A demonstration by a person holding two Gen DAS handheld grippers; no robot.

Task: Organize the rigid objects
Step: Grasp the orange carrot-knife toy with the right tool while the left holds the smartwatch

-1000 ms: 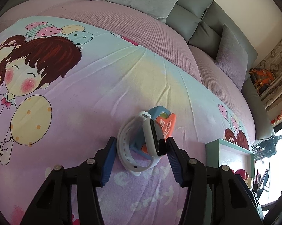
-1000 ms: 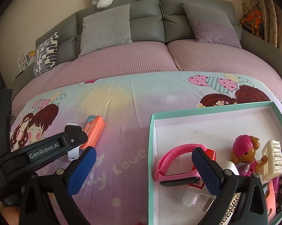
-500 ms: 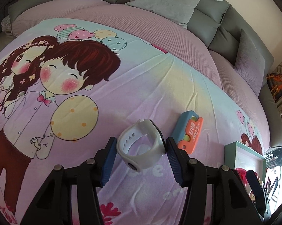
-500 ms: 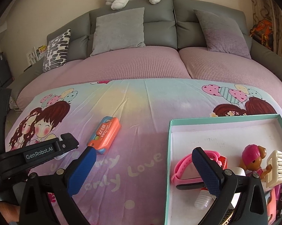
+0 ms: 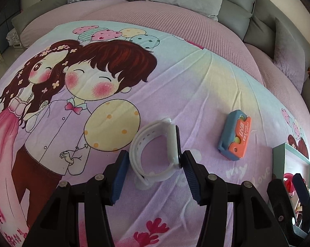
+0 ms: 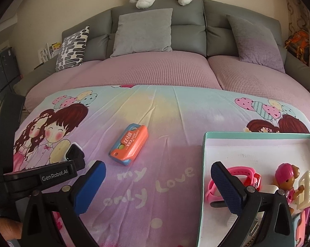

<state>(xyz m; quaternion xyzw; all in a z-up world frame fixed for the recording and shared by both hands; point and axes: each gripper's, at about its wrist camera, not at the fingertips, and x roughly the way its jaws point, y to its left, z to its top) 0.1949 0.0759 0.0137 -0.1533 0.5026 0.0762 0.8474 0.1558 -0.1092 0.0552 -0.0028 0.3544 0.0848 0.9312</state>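
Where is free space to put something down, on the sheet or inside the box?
In the teal box, the white floor along the far wall is bare; the near part is crowded by the pink watch, the toy figure and the comb. The printed sheet is free between the orange-blue case and the box.

Left gripper [image 5: 153, 169]: pitched steeply downward; jaws partly apart, closed on the white smartwatch [image 5: 158, 151], one blue pad against the strap, the other against the watch face.
Right gripper [image 6: 158, 187]: angled moderately downward; jaws spread wide, nothing between the pads.
Relative placement: left gripper's black body sits at the near left of the right gripper.
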